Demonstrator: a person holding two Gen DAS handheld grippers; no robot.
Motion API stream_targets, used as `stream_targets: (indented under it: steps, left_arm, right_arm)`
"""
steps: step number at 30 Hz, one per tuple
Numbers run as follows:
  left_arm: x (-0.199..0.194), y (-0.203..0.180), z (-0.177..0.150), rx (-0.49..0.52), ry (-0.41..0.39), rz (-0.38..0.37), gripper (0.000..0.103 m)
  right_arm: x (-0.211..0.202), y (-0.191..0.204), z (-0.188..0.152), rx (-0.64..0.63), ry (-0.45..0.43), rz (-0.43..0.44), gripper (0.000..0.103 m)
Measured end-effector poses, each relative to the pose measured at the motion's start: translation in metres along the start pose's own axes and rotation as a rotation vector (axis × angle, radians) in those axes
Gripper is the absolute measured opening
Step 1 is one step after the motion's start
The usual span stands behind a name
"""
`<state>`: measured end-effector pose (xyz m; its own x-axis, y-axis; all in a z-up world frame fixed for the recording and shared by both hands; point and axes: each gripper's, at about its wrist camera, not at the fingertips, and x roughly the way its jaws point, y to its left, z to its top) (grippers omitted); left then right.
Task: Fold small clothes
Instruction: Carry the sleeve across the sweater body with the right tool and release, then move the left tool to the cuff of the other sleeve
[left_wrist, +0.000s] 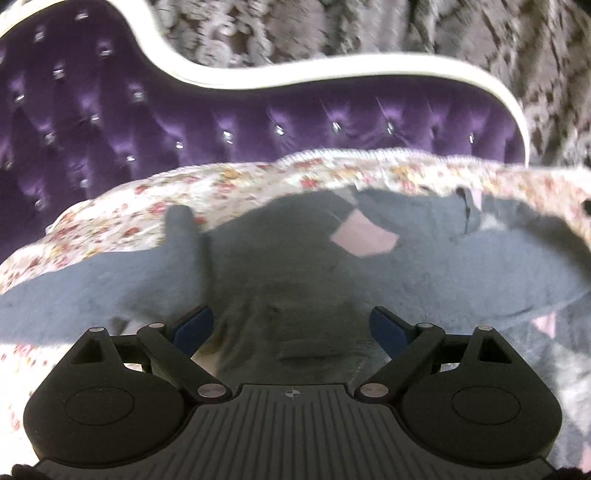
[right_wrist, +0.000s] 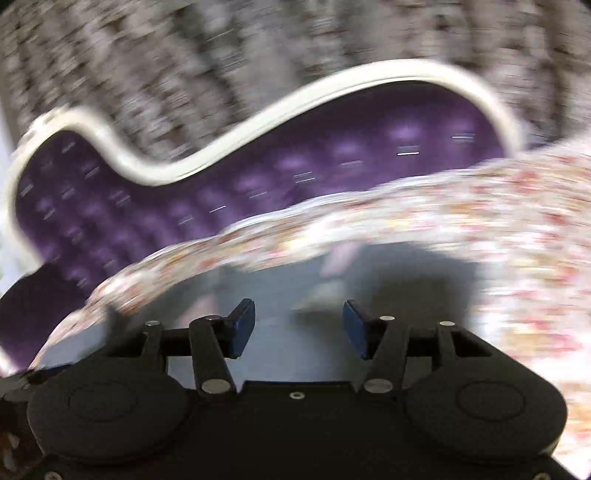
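Note:
A small grey-blue garment (left_wrist: 424, 266) with pink patches lies spread on a floral sheet (left_wrist: 122, 218). One sleeve sticks out to the left. My left gripper (left_wrist: 291, 325) is open, low over the garment's near edge, with the blue pads wide apart and nothing between them. In the right wrist view, which is motion-blurred, the same garment (right_wrist: 266, 295) lies just ahead. My right gripper (right_wrist: 299, 325) is open and empty above it.
A purple tufted headboard (left_wrist: 147, 110) with a white curved frame (left_wrist: 332, 74) stands behind the sheet; it also shows in the right wrist view (right_wrist: 258, 177). Grey patterned wall (left_wrist: 480, 33) is beyond. Floral sheet (right_wrist: 498, 229) surrounds the garment.

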<state>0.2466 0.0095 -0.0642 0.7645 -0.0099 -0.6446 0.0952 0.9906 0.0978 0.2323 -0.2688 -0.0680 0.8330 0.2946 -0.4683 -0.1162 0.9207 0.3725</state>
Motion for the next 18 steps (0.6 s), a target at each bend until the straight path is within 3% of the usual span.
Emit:
stream_targets:
  steps: [3,7,8,12,18]
  left_arm:
    - [0.026,-0.005,-0.005,0.026,0.048,0.026,0.095]
    - [0.033,0.017,-0.009,-0.093,0.069,-0.054,0.1]
    - [0.032,0.018,-0.009,-0.079,0.076,-0.061,0.101]
    - [0.029,0.016,-0.01,-0.04,0.081,-0.061,0.102]
    - [0.031,0.014,-0.01,-0.031,0.081,-0.063,0.103]
  right_arm:
    - [-0.01,-0.041,0.008,0.041,-0.014,-0.113,0.059]
    - [-0.004,-0.071,0.005,0.069,0.013,-0.184,0.054]
    - [0.0,-0.076,0.004,0.079,0.019,-0.19,0.053]
    - [0.015,-0.09,0.0,0.142,0.024,-0.179,0.051]
    - [0.031,-0.095,0.0,0.214,0.003,-0.094,0.051]
